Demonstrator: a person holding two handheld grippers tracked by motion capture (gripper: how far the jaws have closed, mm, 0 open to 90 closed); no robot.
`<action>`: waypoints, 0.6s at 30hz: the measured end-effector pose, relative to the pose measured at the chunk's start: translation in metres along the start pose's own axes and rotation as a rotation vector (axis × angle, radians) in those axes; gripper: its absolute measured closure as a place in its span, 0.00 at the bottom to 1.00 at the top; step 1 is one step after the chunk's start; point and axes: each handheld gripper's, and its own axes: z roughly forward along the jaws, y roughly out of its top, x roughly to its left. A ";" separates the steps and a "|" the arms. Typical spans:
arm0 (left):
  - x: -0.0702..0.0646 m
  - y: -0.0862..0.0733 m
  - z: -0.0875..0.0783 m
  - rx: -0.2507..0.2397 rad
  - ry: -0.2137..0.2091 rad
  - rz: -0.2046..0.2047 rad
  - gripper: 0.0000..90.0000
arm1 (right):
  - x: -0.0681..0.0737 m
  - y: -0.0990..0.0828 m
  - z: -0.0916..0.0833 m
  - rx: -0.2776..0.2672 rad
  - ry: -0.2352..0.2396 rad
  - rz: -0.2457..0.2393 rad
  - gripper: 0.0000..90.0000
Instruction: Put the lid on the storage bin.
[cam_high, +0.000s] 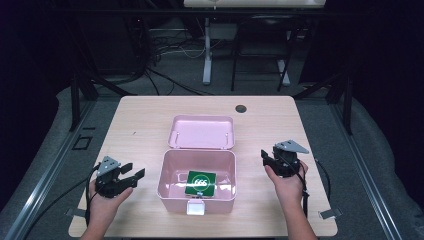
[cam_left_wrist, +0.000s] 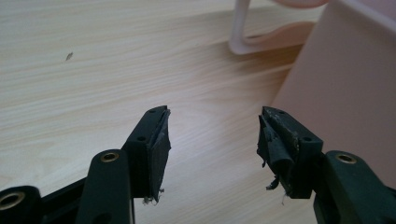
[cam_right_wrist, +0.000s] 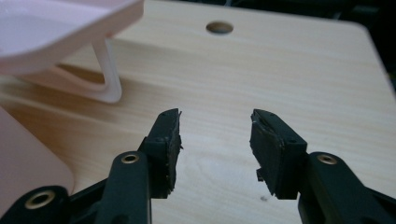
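Observation:
A pink box (cam_high: 165, 175) stands in the middle of the table with its lid (cam_high: 201, 132) swung back flat behind it. Inside lies a green card (cam_high: 201, 183) with a white emblem. To the box's left a hand holds my left gripper (cam_high: 133, 170), jaws open and empty, pointing toward the box wall (cam_left_wrist: 345, 93). Right of the box my right gripper (cam_high: 267, 157) is held open and empty too. Between its fingertips (cam_right_wrist: 169, 135) I see bare wood, with the lid's edge (cam_right_wrist: 70, 28) and handle loop (cam_right_wrist: 105, 84) at upper left.
The wooden table (cam_high: 140, 115) has a round cable hole (cam_high: 241, 108) near its back edge. A white latch (cam_high: 195, 207) hangs at the box's front. Cables trail from both grippers off the table's front. Dark floor, table legs and wires lie beyond.

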 end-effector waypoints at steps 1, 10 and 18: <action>-0.002 0.002 -0.002 -0.005 -0.006 0.006 0.49 | 0.001 0.002 -0.003 -0.005 0.001 -0.005 0.58; -0.020 0.011 -0.007 0.018 -0.064 0.058 0.56 | 0.011 0.009 -0.008 0.006 0.051 -0.062 0.65; -0.028 0.021 -0.023 0.006 -0.092 0.072 0.58 | 0.030 0.031 -0.026 -0.011 0.083 -0.120 0.65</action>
